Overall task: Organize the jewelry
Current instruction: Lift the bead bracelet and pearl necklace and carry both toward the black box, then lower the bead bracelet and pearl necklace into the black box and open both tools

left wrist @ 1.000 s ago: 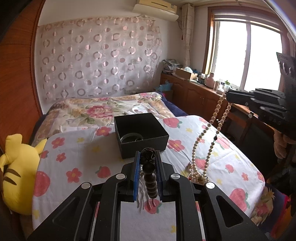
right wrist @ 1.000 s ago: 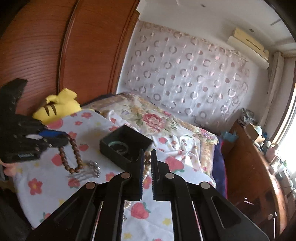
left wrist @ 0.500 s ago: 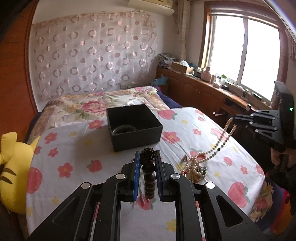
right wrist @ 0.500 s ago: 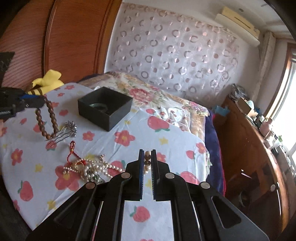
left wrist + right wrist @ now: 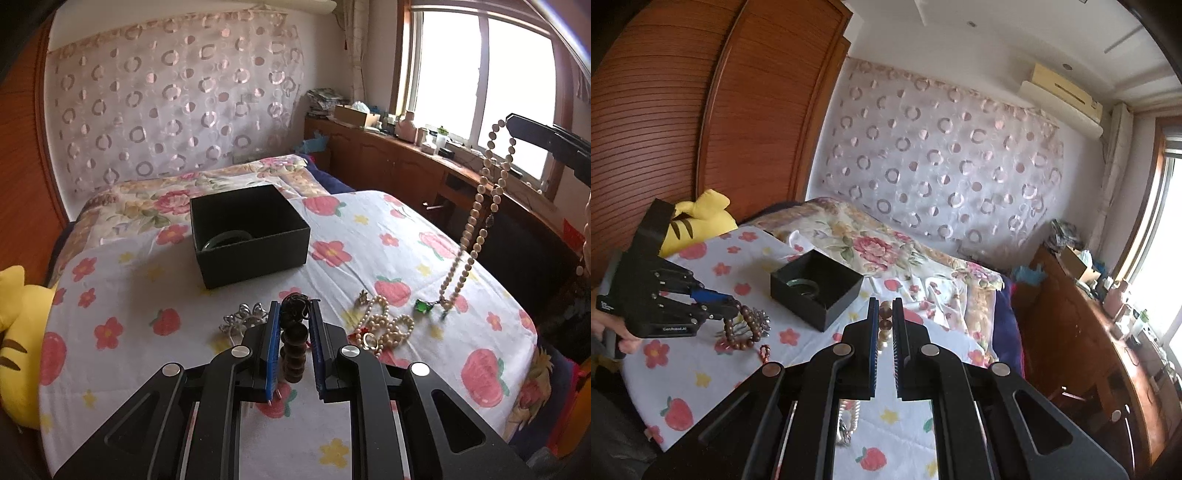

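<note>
The left gripper (image 5: 293, 325) was closed on a dark brown wooden-bead bracelet (image 5: 293, 350), its 2 blue-padded fingers (image 5: 272, 332) pressing the beads from both sides, and the bracelet hung in a loop below them in the right wrist view (image 5: 744, 332). The right gripper (image 5: 885, 325) was clamped on a long cream pearl-bead necklace (image 5: 476, 236), raised high so the strand dropped at a slant to the white flower-and-strawberry-print bedsheet (image 5: 140, 295). Its lower end, carrying a green square pendant (image 5: 422, 306), reached a tangled heap of pearl strands and a gold ring (image 5: 384, 328) on the sheet. An open black square cardboard box (image 5: 255, 258) sat on the sheet beyond the left gripper, with a dark green bangle (image 5: 227, 238) lying inside. A silver metal hair clip (image 5: 242, 319) lay on the sheet just beside the left fingertips. A yellow striped plush toy (image 5: 14, 339) rested at the bed's left edge
</note>
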{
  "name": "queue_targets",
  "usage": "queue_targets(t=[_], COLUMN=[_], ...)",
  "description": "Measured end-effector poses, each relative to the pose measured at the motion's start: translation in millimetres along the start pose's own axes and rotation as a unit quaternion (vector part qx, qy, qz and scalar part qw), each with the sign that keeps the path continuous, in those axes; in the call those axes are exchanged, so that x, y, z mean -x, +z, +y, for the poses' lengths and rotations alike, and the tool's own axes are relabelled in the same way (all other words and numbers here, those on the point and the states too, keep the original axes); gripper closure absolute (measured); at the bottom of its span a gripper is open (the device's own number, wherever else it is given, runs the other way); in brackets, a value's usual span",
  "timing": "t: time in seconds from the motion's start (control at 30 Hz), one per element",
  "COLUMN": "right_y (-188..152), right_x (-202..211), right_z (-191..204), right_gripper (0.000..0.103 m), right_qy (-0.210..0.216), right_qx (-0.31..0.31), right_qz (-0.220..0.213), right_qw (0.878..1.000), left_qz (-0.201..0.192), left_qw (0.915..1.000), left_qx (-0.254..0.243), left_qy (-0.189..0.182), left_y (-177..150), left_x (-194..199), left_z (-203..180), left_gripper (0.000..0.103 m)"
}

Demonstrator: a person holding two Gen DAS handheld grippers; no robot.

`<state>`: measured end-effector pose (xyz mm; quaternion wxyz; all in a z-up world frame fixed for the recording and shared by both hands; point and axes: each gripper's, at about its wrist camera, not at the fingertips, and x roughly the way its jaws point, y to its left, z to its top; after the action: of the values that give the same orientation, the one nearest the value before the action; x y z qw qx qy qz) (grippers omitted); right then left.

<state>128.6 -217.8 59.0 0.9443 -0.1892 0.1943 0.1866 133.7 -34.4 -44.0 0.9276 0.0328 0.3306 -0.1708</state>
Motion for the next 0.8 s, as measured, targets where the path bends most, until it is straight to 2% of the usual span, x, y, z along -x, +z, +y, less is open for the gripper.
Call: queue_targets(t=[0.23, 0.6, 0.8], right_y=[9, 54, 71], right_x=[5, 30, 25], right_z=[5, 8, 16], right_gripper=[0.095, 0.095, 0.095], right_qy=[0.003, -0.011, -0.012], right_qx=[0.0, 0.023, 0.041], right_qz=[-0.015, -0.065, -0.071], right_qw=[1.0, 0.998, 0.997], left_qz=[-0.002, -0.004, -0.02], left_qw=[1.0, 1.0, 0.9998], left_qx=[0.002, 0.003, 0.003], left_qy=[0.0, -0.001, 0.003], left_y=[0, 0, 11], left_x=[3, 7, 15], left_z=[3, 4, 6], left_gripper=[0.089, 0.089, 0.089])
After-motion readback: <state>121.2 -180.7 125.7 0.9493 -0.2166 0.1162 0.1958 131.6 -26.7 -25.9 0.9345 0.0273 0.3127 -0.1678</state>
